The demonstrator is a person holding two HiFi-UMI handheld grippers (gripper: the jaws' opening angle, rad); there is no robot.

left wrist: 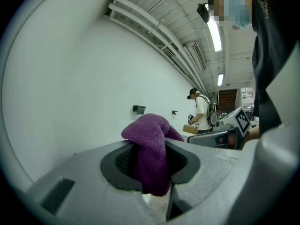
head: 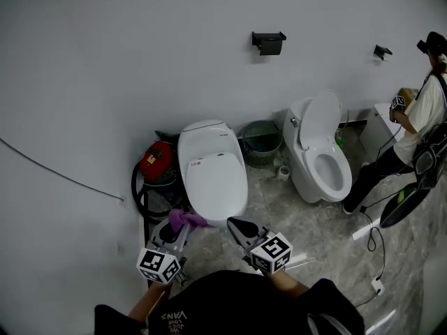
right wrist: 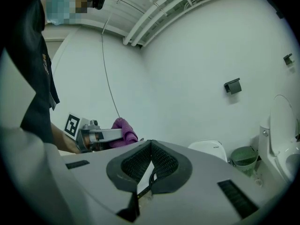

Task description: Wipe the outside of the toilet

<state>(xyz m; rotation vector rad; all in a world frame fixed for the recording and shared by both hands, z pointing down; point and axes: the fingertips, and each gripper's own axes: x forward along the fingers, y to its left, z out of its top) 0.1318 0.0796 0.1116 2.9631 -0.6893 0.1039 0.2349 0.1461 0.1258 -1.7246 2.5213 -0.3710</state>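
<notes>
Closest in, the wearer's dark cap (head: 230,302) fills the bottom of the head view, and both grippers reach out just past it toward the job.

Biggest thing ahead is the closed toilet (head: 211,169), white, lid down, its back to the wall and its nose pointing at us. That is the task's piece, and it sits right in front of both tools. A second toilet (head: 323,155) stands to the right with its seat up, and a green basket (head: 261,142) sits between the two. A red canister (head: 158,160) is tucked on the closed toilet's left. Another person (head: 419,124) works off at the far right.

Now the tools. The left gripper (head: 178,225) is clamped on a purple cloth (head: 187,220), which bunches out past the jaw tips. That makes sense, because the loose wad is what would meet the porcelain. It sits just beside the toilet's front edge, though I can't tell whether it touches.

The right gripper (head: 236,226) has its jaws pressed together on nothing, and it is held off the right front corner, out of the cloth's way.

My read is that this fits the cloth coming in for a pass over the shell, or lifting off after one.
</notes>
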